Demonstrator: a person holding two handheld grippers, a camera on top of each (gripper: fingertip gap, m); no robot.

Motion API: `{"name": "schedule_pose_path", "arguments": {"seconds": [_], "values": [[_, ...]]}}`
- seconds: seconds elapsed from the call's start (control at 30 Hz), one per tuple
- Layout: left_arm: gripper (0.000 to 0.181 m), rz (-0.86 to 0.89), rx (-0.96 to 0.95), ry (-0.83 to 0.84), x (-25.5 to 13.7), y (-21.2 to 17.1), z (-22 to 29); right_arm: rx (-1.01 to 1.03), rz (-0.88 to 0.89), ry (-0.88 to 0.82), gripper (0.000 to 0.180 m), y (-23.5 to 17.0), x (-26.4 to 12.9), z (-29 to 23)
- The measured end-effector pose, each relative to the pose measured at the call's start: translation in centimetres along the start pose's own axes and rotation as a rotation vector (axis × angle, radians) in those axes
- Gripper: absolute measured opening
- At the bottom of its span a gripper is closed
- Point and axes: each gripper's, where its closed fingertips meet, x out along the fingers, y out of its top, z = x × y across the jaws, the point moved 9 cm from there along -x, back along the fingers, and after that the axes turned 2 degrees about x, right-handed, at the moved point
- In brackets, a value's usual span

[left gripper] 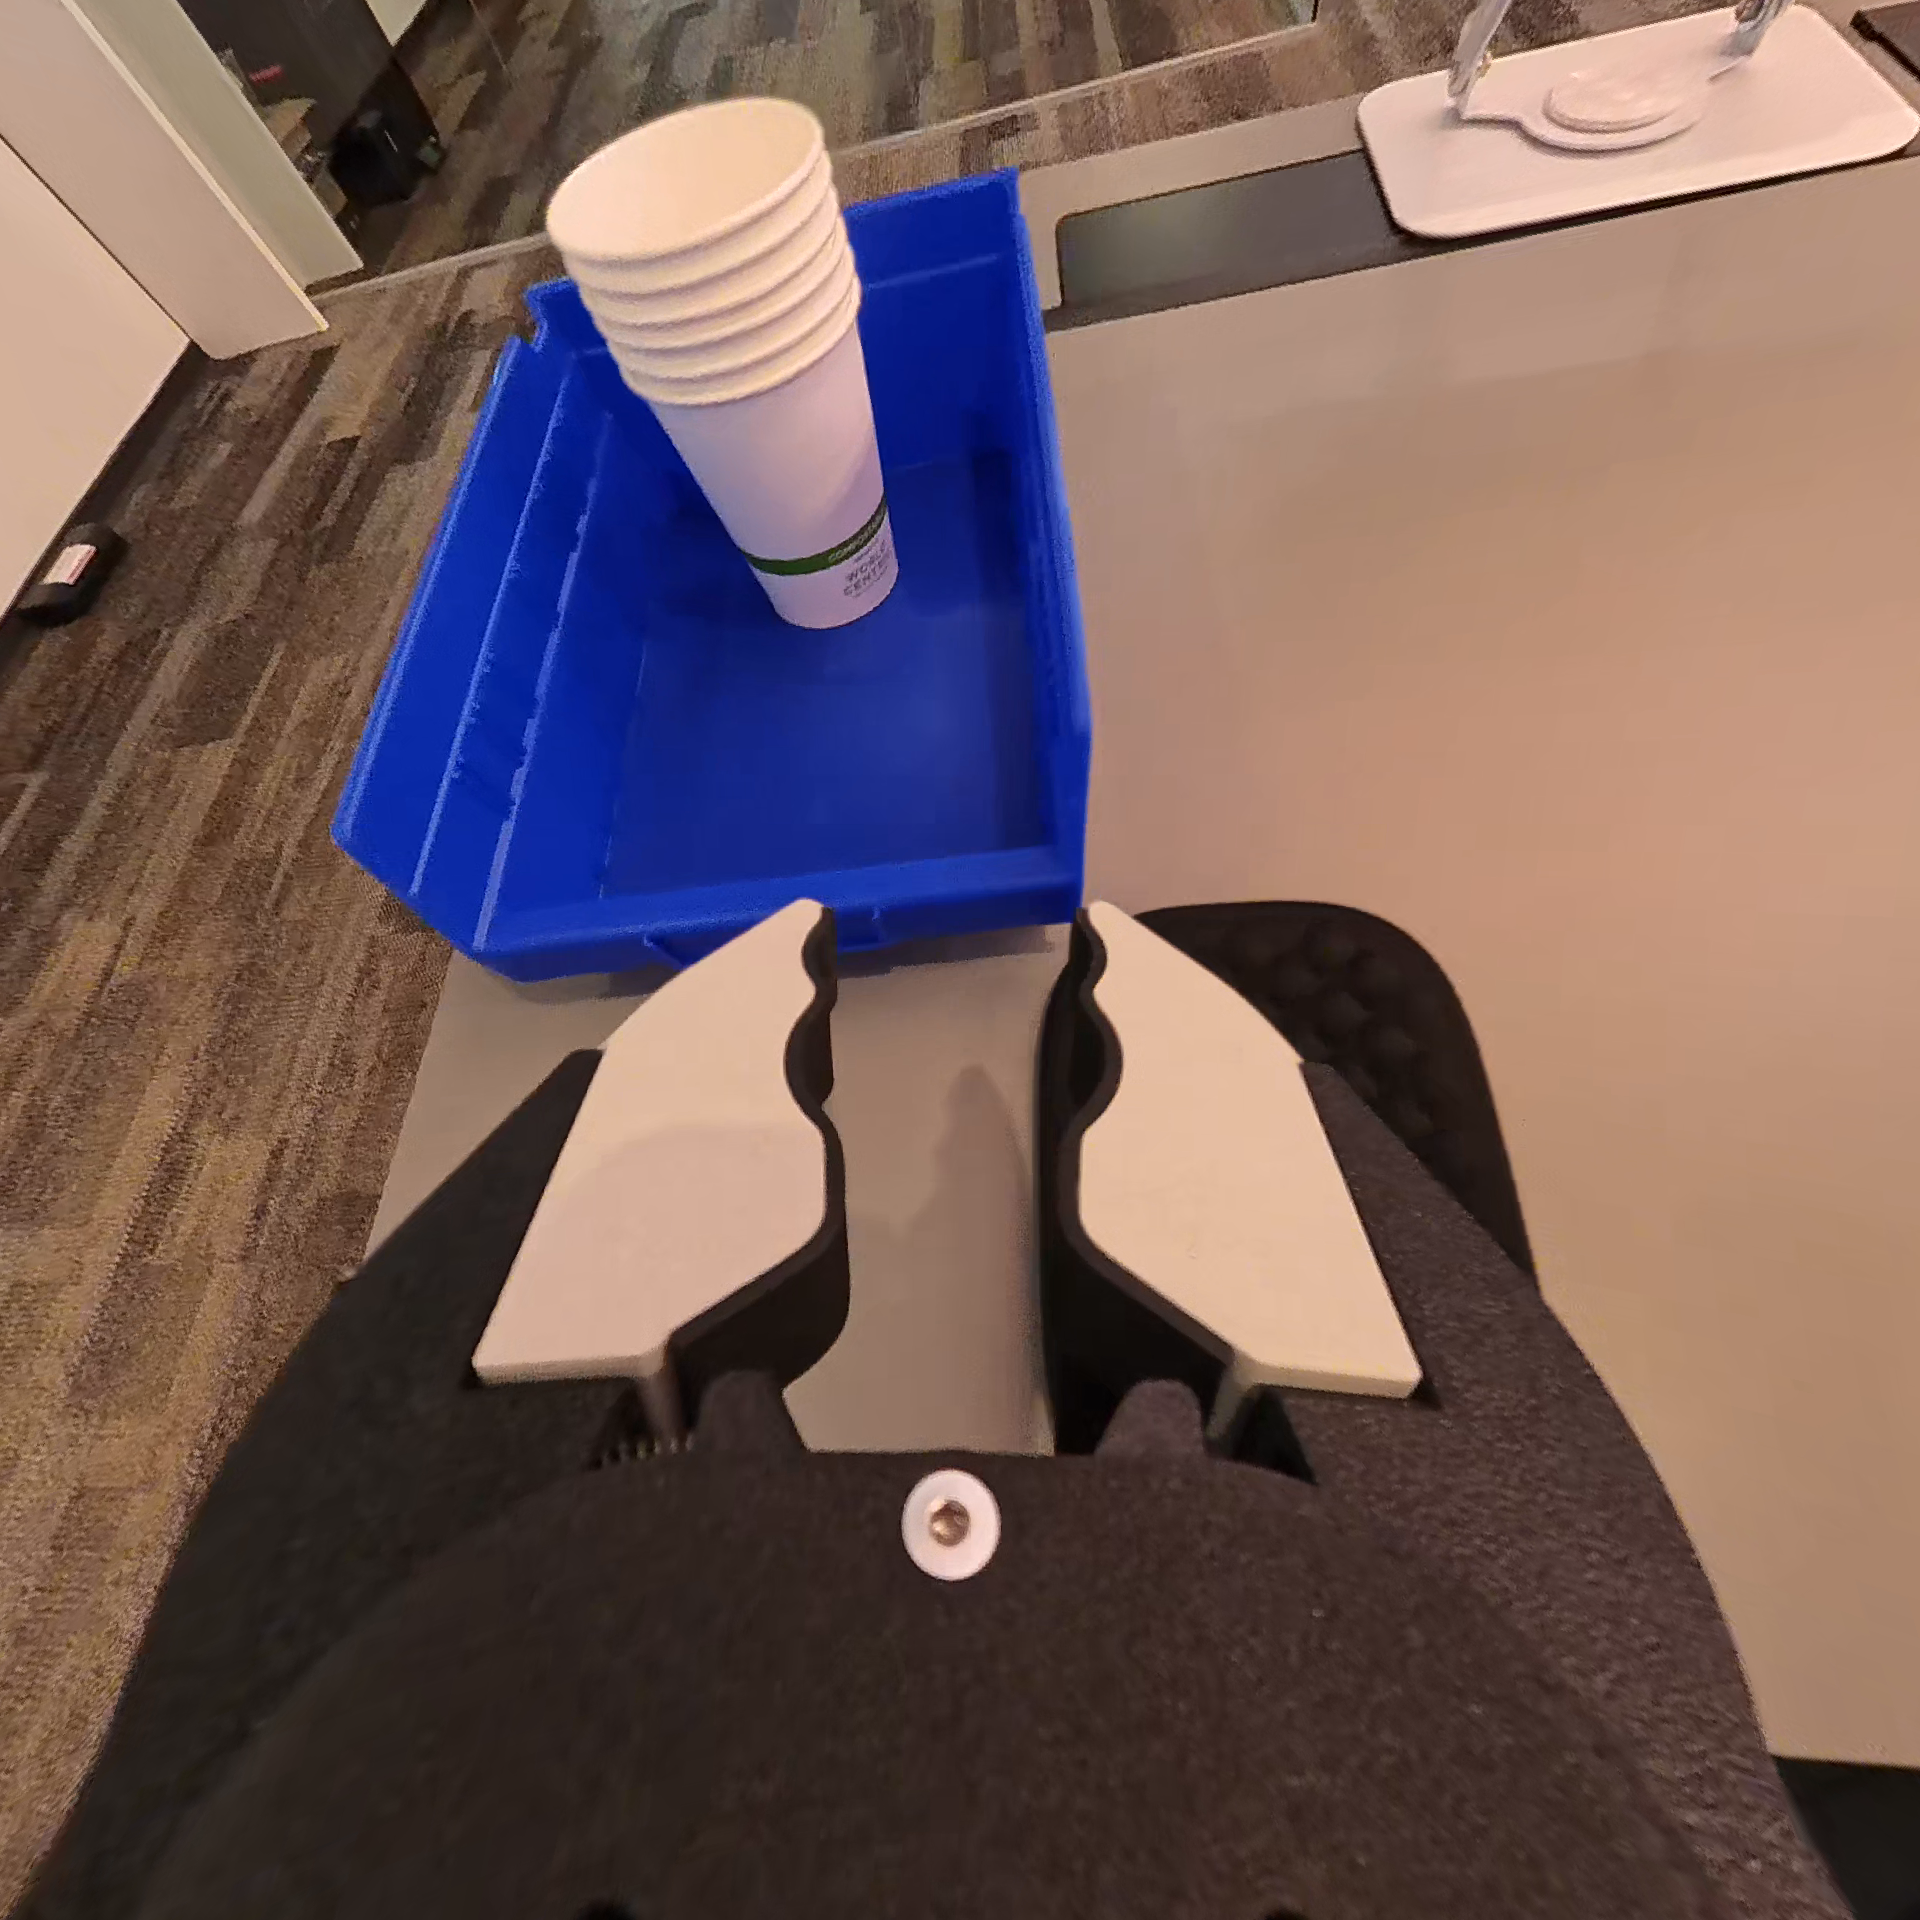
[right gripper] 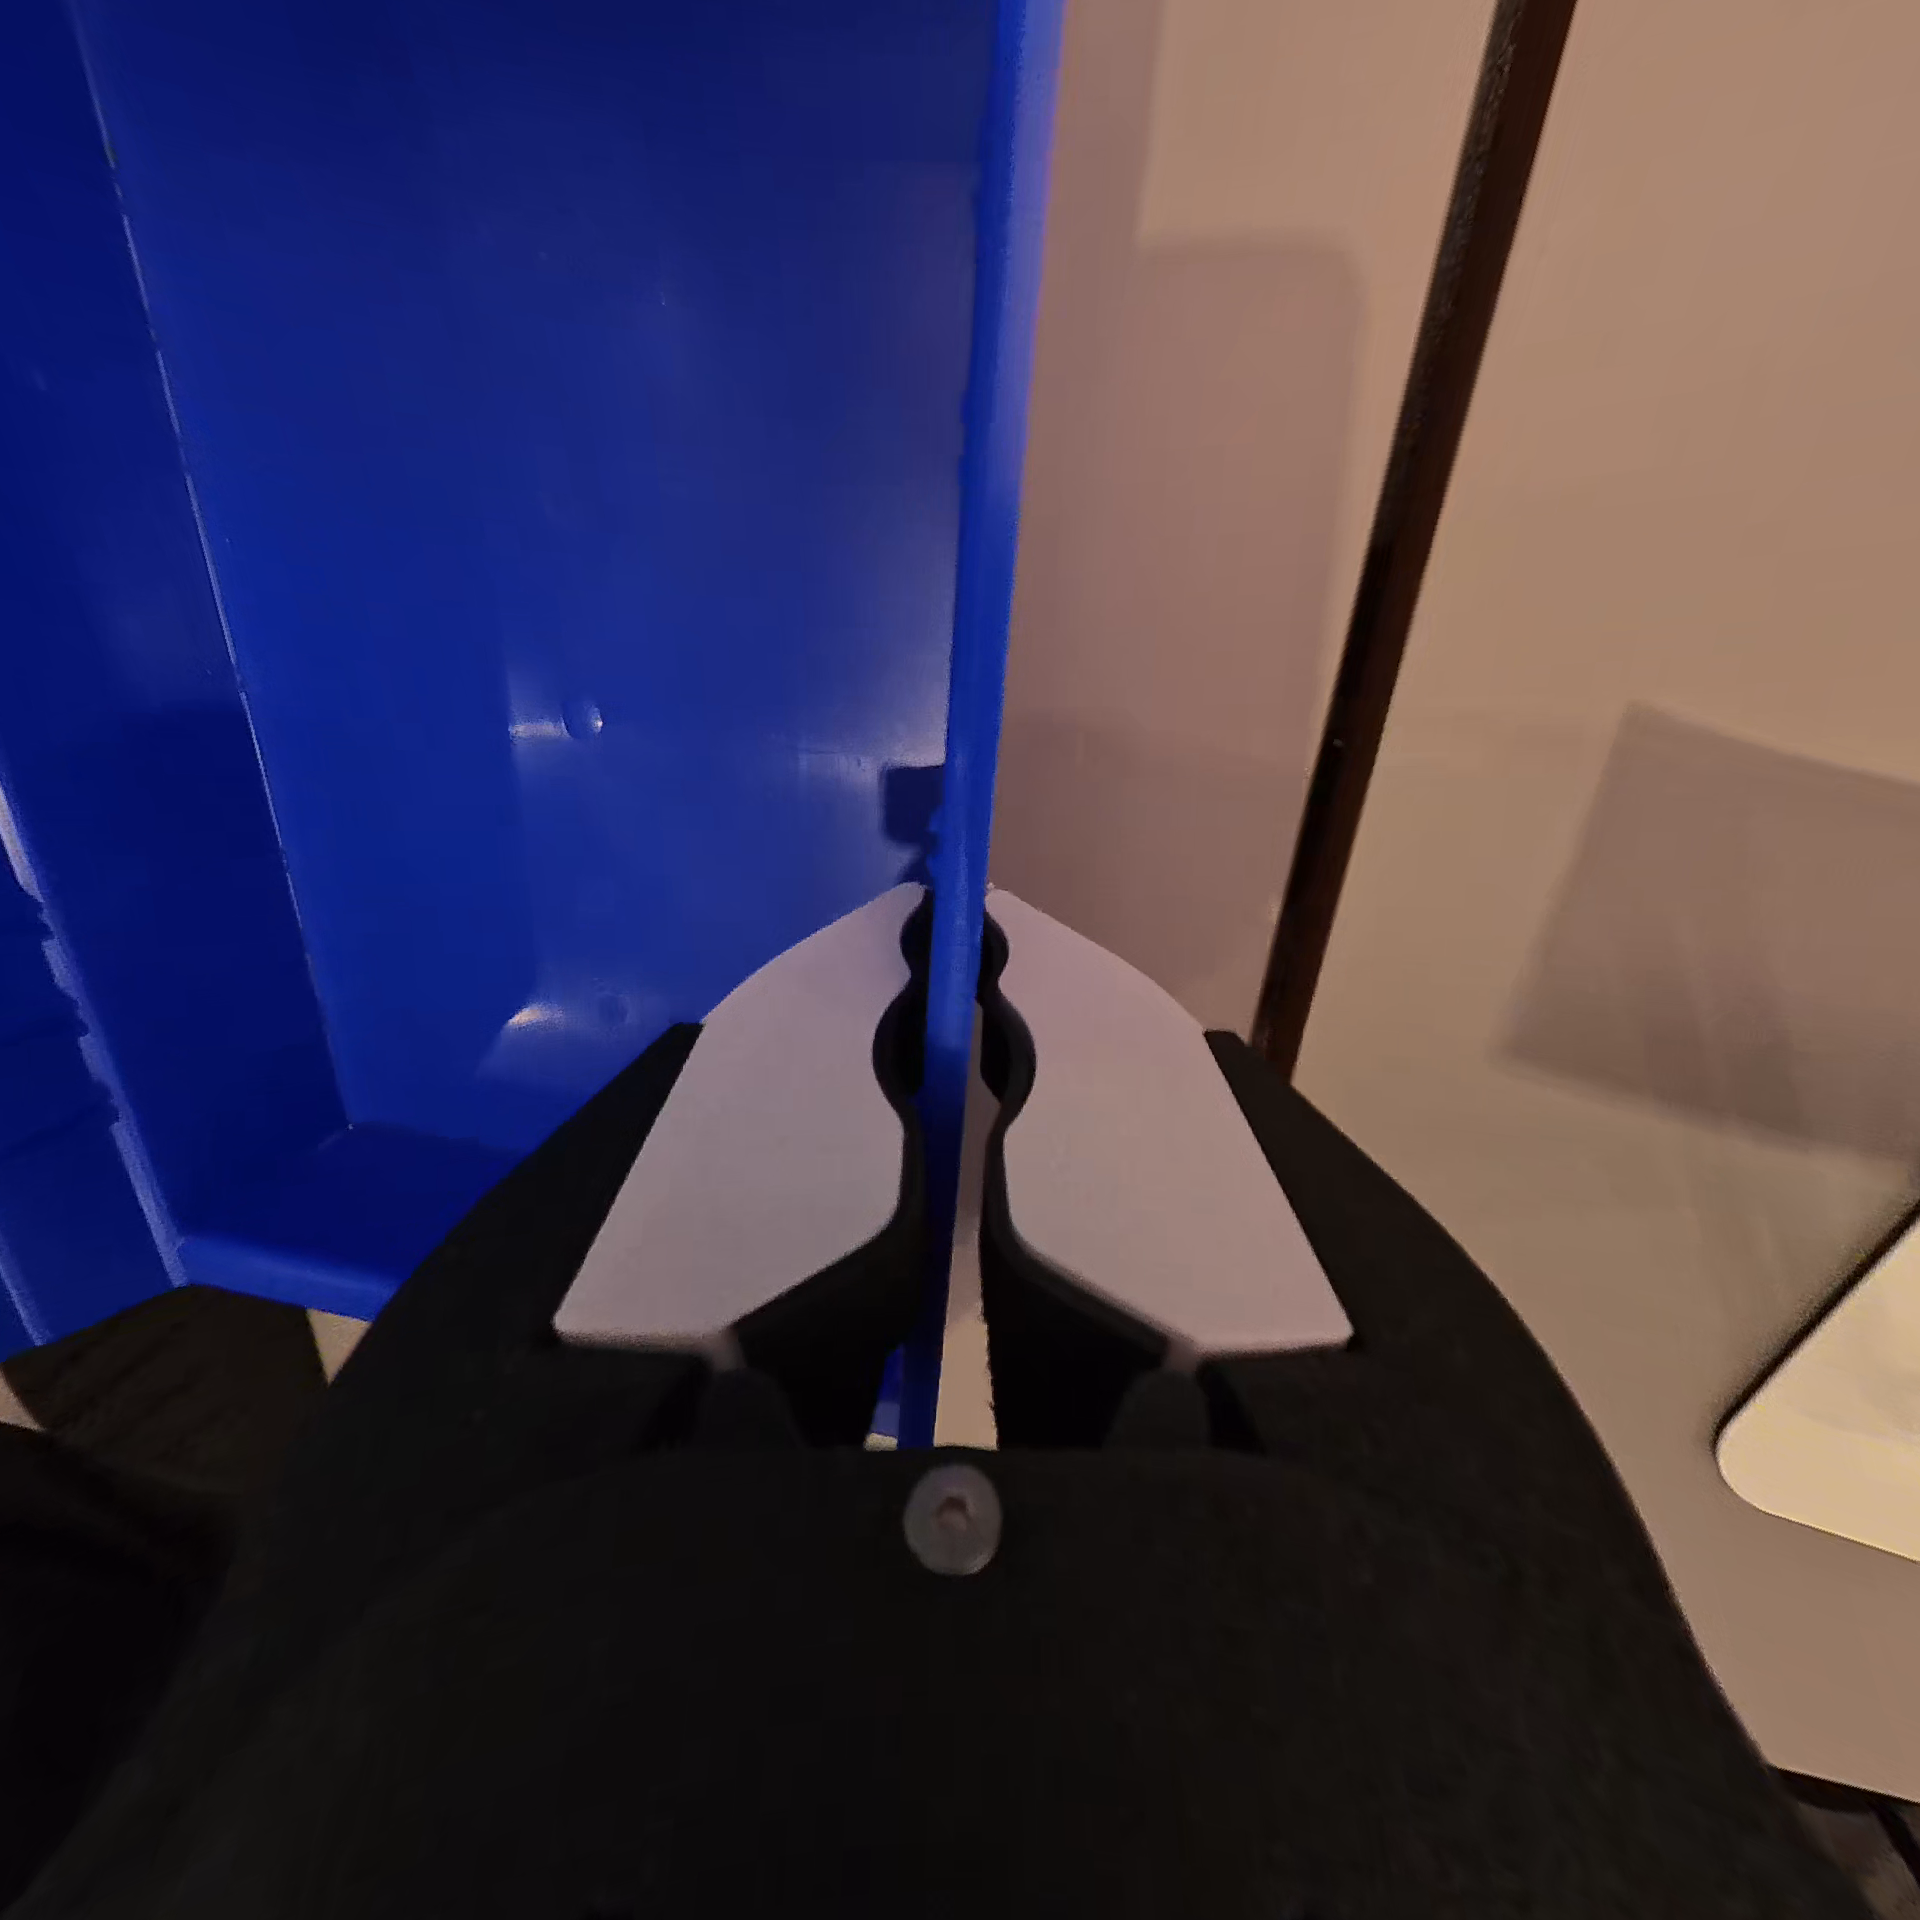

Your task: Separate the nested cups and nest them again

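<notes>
Resting on grey desk [left gripper: 1455, 727], blue bin [left gripper: 831, 748], patterned carpet [left gripper: 208, 727]

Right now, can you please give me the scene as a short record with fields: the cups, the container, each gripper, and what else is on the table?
cups: stack of nested white paper cups, upright in the bin's far part
container: blue plastic bin on the grey table
left gripper: jaws open, empty, in front of the bin's near wall
right gripper: jaws shut on the bin's side wall
other: white stand base, table's far right
</notes>
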Motion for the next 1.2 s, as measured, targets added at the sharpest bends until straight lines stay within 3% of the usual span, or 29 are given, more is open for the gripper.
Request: {"name": "schedule_pose_path", "arguments": {"seconds": [0.2, 0.3, 0.43, 0.6, 0.7, 0.73, 0.8, 0.93, 1.0, 1.2], "values": [[0.044, 0.024, 0.014, 0.012, -0.2, 1.1, 1.2, -0.050, 0.026, -0.055, 0.005, -0.6, -0.4, 1.4], [0.052, 0.036, 0.001, -0.002, -0.6, 1.3, 1.3, -0.126, 0.096, -0.102, 0.009, -0.8, -1.0, 1.2], [0.059, 0.136, -0.033, -0.041, -1.6, 2.0, 1.0, -0.176, 0.352, -0.234, 0.032, -0.5, -5.3, -0.5], [0.066, 0.318, -0.057, -0.070, -2.5, 3.9, -0.3, -0.330, 0.859, -0.396, 0.044, -1.0, -14.7, -7.2], [0.076, 0.354, -0.047, -0.092, -1.8, 5.5, -0.9, -0.457, 1.189, -0.247, 0.055, -1.8, -18.0, -13.8], [0.078, 0.352, -0.041, -0.113, -1.2, 6.1, -1.0, -0.496, 1.287, -0.175, 0.064, -2.1, -18.3, -16.0], [0.085, 0.329, 0.007, -0.139, 0.2, 7.2, -1.1, -0.590, 1.419, -0.031, 0.065, -2.6, -17.5, -20.3], [0.077, 0.240, 0.238, -0.076, 3.8, 9.5, -2.2, -0.655, 1.264, 0.298, 0.064, -1.9, -14.0, -27.9], [0.073, 0.164, 0.301, 0.005, 6.0, 10.2, -3.7, -0.700, 1.275, 0.393, 0.059, -1.5, -13.2, -31.3], [0.094, 0.053, -0.062, -0.018, 14.2, 7.9, -7.2, -0.836, 1.341, 0.451, 0.063, 0.2, -14.0, -38.7]]}}
